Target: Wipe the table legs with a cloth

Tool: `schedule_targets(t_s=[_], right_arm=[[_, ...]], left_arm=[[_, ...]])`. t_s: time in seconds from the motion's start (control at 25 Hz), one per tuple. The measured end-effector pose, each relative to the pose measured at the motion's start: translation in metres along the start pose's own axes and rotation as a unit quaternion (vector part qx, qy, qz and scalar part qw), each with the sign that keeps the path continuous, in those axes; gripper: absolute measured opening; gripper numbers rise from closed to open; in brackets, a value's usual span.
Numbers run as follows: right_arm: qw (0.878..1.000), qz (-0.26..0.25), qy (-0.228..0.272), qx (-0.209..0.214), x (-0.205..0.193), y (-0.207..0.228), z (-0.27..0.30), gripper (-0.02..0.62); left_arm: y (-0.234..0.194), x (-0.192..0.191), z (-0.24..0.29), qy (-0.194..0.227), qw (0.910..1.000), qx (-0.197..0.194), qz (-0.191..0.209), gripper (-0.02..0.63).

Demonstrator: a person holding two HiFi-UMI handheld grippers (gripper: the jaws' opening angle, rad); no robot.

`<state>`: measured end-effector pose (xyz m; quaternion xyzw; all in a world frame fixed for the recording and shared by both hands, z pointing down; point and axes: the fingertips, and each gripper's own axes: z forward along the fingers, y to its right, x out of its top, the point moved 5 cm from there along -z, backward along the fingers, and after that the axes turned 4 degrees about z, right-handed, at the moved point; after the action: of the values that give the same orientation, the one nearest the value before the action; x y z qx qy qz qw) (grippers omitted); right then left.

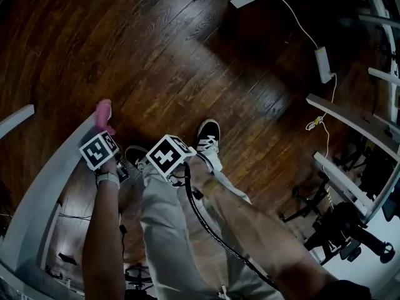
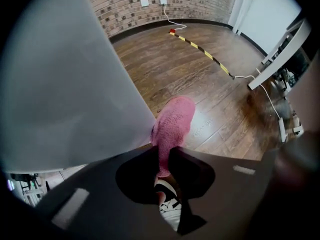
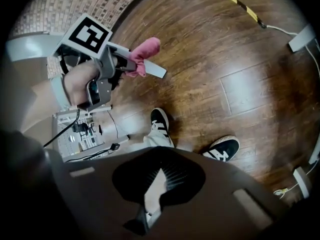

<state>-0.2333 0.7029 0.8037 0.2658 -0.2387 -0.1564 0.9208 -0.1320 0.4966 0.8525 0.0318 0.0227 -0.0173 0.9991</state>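
Note:
A pink cloth [image 2: 173, 124] hangs from my left gripper [image 2: 164, 160], whose jaws are shut on its lower end. The cloth lies against the edge of a broad white table leg [image 2: 65, 84] that fills the left of the left gripper view. In the head view the same cloth [image 1: 103, 113] pokes out past the left gripper's marker cube beside the white leg [image 1: 44, 186]. My right gripper [image 3: 156, 181] is shut and holds nothing; it hangs over my trouser leg. From the right gripper view, the left gripper [image 3: 127, 61] and cloth [image 3: 144, 51] show at upper left.
Dark wood floor lies below, with my two black shoes [image 3: 161, 121] [image 3: 223, 148] on it. A white power strip [image 1: 323, 64] and cable run at the right beside other white table legs [image 1: 350, 120]. A yellow-black strip [image 2: 200, 49] crosses the floor toward a brick wall [image 2: 150, 4].

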Motion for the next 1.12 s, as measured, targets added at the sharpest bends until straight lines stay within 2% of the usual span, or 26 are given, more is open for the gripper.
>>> schedule_targets(t_s=[0.2, 0.28, 0.36, 0.4, 0.48, 0.56, 0.64, 0.72, 0.8, 0.92, 1.04, 1.08, 1.12], right_arm=[[1.000, -0.003, 0.007, 0.002, 0.016, 0.015, 0.007, -0.009], [1.000, 0.000, 0.011, 0.005, 0.017, 0.019, 0.010, -0.009], [1.000, 0.003, 0.011, 0.007, 0.016, 0.021, 0.011, -0.009], [1.000, 0.004, 0.011, 0.007, 0.016, 0.021, 0.010, -0.009], [1.000, 0.005, 0.010, 0.009, 0.015, 0.021, 0.010, -0.009], [1.000, 0.004, 0.008, 0.012, 0.011, 0.019, 0.012, -0.009], [1.000, 0.001, 0.002, 0.014, 0.003, 0.015, 0.014, -0.009], [1.000, -0.002, -0.004, 0.016, -0.003, 0.012, 0.014, -0.009], [1.000, -0.008, -0.007, 0.017, -0.007, 0.012, 0.014, -0.009], [1.000, -0.013, -0.012, 0.012, -0.015, 0.018, 0.012, -0.009], [1.000, 0.006, -0.026, -0.010, -0.021, 0.028, 0.004, -0.009], [0.999, 0.014, -0.029, -0.015, -0.023, 0.030, 0.001, -0.009], [0.999, 0.017, -0.029, -0.016, -0.024, 0.031, -0.002, -0.009]], left_arm=[[0.003, 0.002, 0.035, -0.018, 0.9993, -0.004, -0.032, 0.051], [0.003, -0.003, 0.046, -0.022, 0.9979, -0.013, -0.059, 0.051], [0.009, -0.007, 0.052, -0.018, 0.9913, -0.042, -0.124, 0.051], [0.014, -0.009, 0.052, -0.011, 0.9829, -0.062, -0.173, 0.051], [0.026, -0.009, 0.051, 0.013, 0.9559, -0.102, -0.275, 0.051], [0.040, -0.007, 0.049, 0.046, 0.9235, -0.142, -0.354, 0.051], [0.050, -0.004, 0.047, 0.082, 0.8844, -0.176, -0.424, 0.051], [0.052, 0.003, 0.047, 0.117, 0.8461, -0.192, -0.483, 0.051], [0.050, 0.012, 0.047, 0.148, 0.8193, -0.196, -0.518, 0.051], [0.045, 0.019, 0.042, 0.187, 0.7871, -0.204, -0.552, 0.051], [0.035, 0.028, 0.033, 0.227, 0.7498, -0.211, -0.584, 0.051], [0.033, 0.031, 0.030, 0.240, 0.7395, -0.212, -0.592, 0.051], [0.030, 0.033, 0.027, 0.251, 0.7328, -0.213, -0.596, 0.051]])
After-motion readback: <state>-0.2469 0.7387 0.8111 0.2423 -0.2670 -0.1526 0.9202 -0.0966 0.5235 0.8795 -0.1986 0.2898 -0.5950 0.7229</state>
